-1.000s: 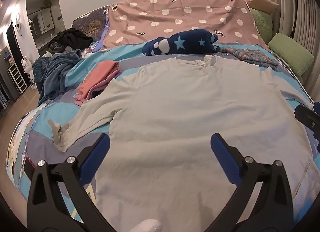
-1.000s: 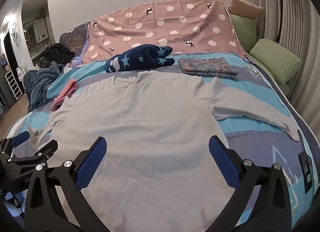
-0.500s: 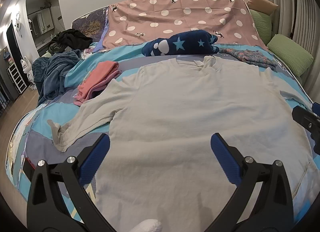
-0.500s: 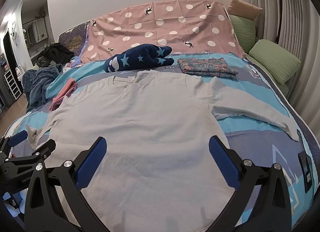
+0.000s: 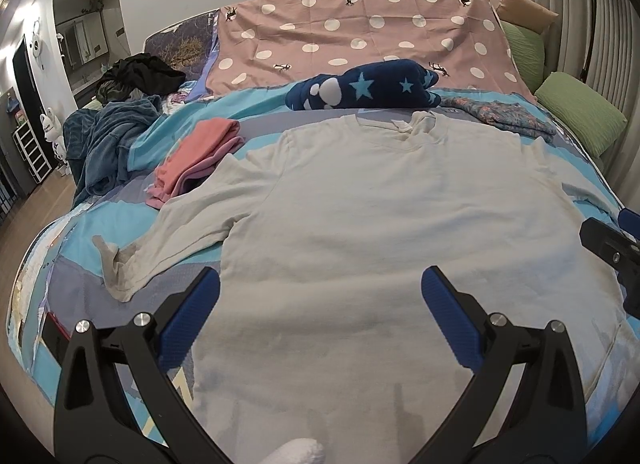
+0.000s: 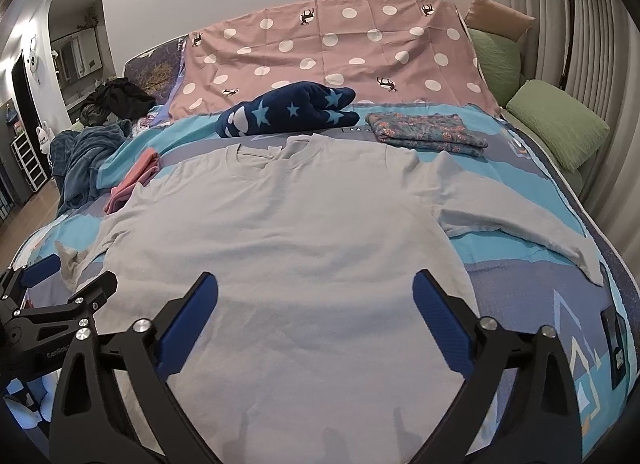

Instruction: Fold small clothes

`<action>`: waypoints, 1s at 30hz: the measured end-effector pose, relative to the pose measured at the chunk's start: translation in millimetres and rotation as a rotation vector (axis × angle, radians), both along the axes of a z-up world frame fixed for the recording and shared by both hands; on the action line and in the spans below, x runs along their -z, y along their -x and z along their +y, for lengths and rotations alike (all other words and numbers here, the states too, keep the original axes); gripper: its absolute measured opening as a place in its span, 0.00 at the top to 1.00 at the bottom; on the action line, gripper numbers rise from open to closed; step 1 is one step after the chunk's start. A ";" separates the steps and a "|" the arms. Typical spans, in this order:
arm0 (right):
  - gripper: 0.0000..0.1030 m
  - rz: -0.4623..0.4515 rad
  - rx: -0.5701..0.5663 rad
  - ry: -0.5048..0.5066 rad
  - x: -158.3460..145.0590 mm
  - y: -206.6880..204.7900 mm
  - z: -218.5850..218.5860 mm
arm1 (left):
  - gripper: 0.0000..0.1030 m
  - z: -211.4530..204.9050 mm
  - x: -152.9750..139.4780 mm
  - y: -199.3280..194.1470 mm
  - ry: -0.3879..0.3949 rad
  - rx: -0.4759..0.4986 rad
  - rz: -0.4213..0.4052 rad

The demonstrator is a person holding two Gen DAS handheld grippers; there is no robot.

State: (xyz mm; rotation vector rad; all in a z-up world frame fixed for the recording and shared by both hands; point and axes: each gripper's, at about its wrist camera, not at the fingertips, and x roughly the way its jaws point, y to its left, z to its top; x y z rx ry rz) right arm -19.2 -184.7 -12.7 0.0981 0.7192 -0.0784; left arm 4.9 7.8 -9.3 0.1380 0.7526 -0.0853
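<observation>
The pale long-sleeved shirt (image 5: 392, 224) lies flat on the bed (image 6: 520, 260), directly ahead of and below both tools, collar at the far end and both sleeves spread outward onto bare cover. The left gripper (image 5: 320, 296) hangs released above the shirt's lower left part, jaws wide with nothing between them; the right gripper (image 6: 316, 296) hangs above the lower right part, jaws closing but still wide, pads clear of the cloth. Beyond the collar lie a star-patterned blanket (image 6: 288, 112) and a folded floral garment (image 6: 424, 132); a pink folded garment (image 5: 196, 156) touches the left sleeve's far edge.
</observation>
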 end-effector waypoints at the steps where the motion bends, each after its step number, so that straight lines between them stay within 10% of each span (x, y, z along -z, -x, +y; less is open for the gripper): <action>1: 0.15 0.002 0.001 -0.006 0.0 -0.3 -0.2 | 0.02 0.0 -0.1 0.0 0.001 0.001 0.000; 30: 0.23 0.003 0.030 -0.019 1.6 0.7 -1.6 | 0.02 5.8 5.7 -3.2 -0.016 0.002 -0.001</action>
